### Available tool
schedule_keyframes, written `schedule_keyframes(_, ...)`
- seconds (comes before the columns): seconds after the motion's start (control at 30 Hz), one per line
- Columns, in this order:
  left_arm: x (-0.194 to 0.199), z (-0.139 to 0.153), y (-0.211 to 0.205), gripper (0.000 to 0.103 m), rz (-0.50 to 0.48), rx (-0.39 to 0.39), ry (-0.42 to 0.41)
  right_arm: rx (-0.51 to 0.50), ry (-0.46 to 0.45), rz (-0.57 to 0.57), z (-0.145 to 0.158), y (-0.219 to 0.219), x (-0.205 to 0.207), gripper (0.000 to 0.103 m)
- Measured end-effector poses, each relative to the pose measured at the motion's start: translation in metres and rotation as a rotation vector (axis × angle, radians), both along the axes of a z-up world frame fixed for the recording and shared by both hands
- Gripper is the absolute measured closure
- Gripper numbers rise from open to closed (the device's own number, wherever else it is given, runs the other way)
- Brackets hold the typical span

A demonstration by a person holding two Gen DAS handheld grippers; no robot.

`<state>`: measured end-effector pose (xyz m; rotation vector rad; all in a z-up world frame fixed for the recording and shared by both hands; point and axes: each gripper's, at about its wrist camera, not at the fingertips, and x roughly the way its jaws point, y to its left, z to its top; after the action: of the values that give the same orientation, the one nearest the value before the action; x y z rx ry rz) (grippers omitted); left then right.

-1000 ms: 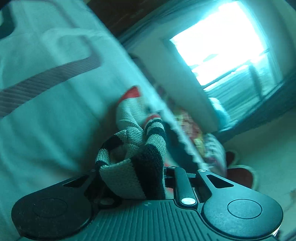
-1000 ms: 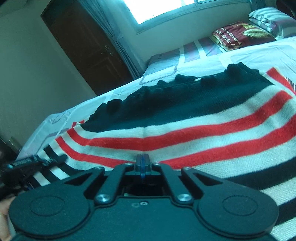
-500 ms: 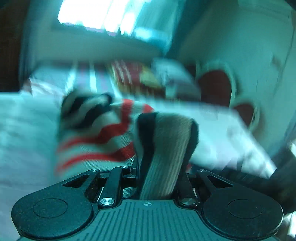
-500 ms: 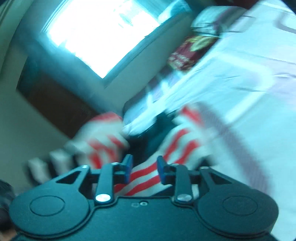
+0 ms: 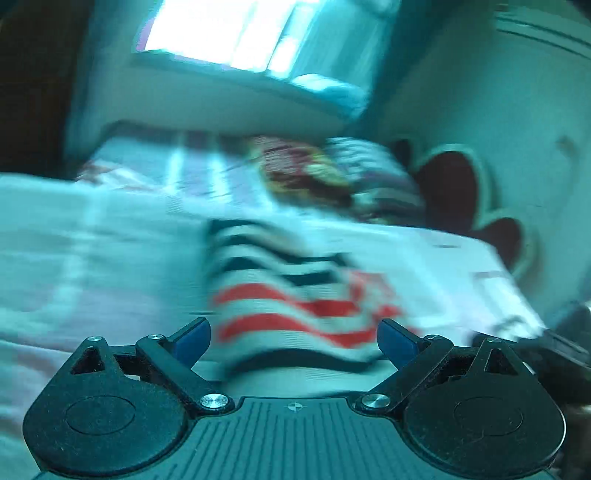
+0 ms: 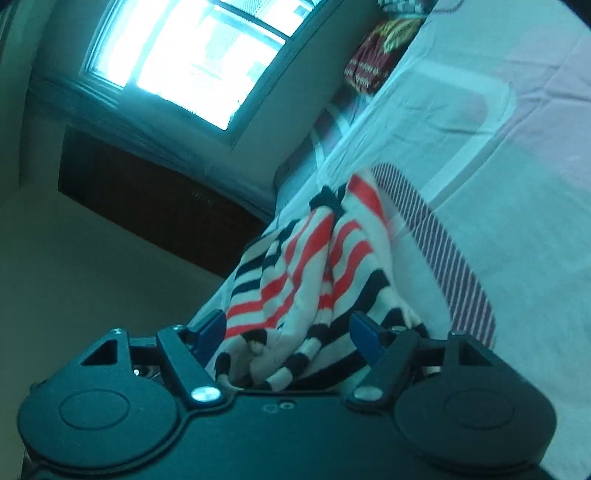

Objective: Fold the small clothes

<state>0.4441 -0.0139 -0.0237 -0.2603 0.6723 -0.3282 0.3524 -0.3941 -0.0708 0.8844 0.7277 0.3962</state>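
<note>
Lying bunched on the bedsheet (image 5: 92,251), the striped knit garment (image 5: 291,302) sits straight ahead of the left gripper (image 5: 293,334), whose blue-tipped fingers (image 5: 192,336) are spread wide with nothing between them. The garment's near dark-edged hem curves just in front of the fingertips; the blur does not show whether cloth and tips touch. To either side of the gripper, bare sheet stretches out. Beyond the garment lie patterned pillows (image 5: 332,173), with a window (image 5: 221,33) above them, and a heart-shaped headboard (image 5: 454,184) stands to the far right.

From the right wrist view, the right gripper (image 6: 290,332) is likewise spread apart, gripping nothing. The same garment (image 6: 314,266) is heaped in folds directly ahead, its black-and-white striped end crumpled low between the parted fingers (image 6: 208,328), close against the gripper body. Its far edge ends in a dark fringe ahead of the gripper. Right of the fingers, a narrow pinstriped band (image 6: 443,240) printed on the sheet (image 6: 517,147) runs alongside the heap, and past it the sheet lies flat and open. To the left, the bed's edge drops away toward a dark wooden door (image 6: 147,192).
</note>
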Motion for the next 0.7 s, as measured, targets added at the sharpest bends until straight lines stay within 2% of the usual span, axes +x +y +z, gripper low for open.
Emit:
schedule_keyframes(0.07,0.014,-0.018,0.011,0.008,0.021,0.033,0.081,0.003,0.052,0.036,-0.007,0.011,0.013,0.027)
schedule_keyframes(0.17,0.011,-0.040,0.000,0.008,0.014,0.071,0.099,-0.026,0.116,0.077,-0.012,0.023,0.032,0.024)
schedule_keyframes(0.3,0.013,-0.060,0.003,0.008,0.050,-0.059,0.139,-0.120,0.126,0.155,-0.005,0.040,0.056,0.026)
schedule_keyframes(0.37,0.017,-0.069,-0.001,0.008,0.053,-0.078,0.139,-0.222,0.072,0.198,0.007,0.055,0.063,0.037)
schedule_keyframes(0.5,0.022,-0.073,-0.003,0.007,0.041,-0.082,0.135,-0.432,0.050,0.269,0.009,0.084,0.079,0.044)
schedule_keyframes(0.53,0.024,-0.072,-0.005,0.007,0.039,-0.075,0.131,-0.476,0.024,0.279,0.010,0.090,0.080,0.055)
schedule_keyframes(0.57,0.026,-0.070,-0.006,0.007,0.037,-0.062,0.121,-0.529,-0.013,0.286,0.012,0.094,0.080,0.071)
schedule_keyframes(0.63,0.027,-0.062,-0.009,0.007,0.046,-0.036,0.088,-0.598,-0.103,0.323,0.019,0.102,0.072,0.079)
schedule_keyframes(0.7,0.032,-0.056,-0.012,0.007,0.054,-0.029,0.073,-0.736,-0.235,0.332,0.030,0.112,0.061,0.081)
